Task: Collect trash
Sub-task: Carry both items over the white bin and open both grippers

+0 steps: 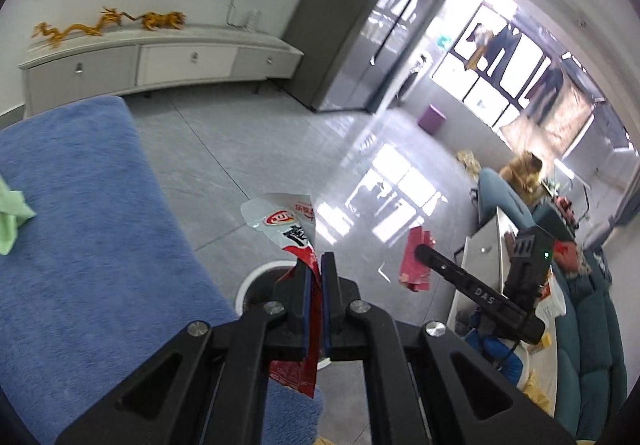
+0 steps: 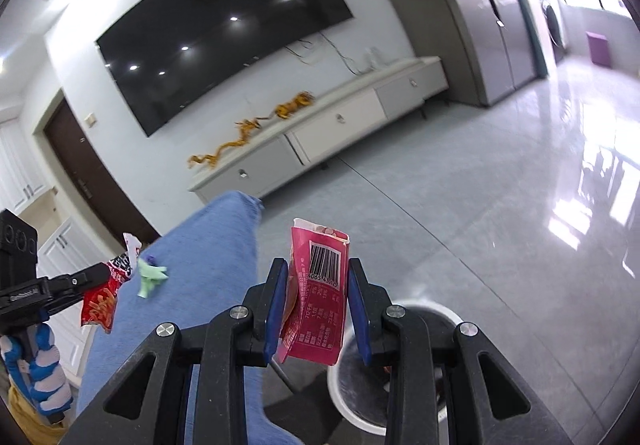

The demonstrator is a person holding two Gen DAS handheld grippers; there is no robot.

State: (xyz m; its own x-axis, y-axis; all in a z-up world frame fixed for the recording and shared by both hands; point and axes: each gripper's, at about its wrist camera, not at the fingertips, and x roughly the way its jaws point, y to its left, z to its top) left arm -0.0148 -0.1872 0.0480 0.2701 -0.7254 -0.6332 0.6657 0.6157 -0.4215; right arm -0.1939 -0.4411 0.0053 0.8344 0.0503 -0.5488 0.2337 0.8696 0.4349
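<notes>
Both grippers grasp trash: left gripper [image 1: 316,269] a red chip bag [image 1: 294,229], right gripper [image 2: 318,285] a pink packet [image 2: 318,285]; each should be centred over the white bin [image 2: 400,417] before its fingers part.

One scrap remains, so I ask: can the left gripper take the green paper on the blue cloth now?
Probably not yet: the left gripper is shut on the red chip bag. The green paper lies uncovered on the blue cloth.
</notes>
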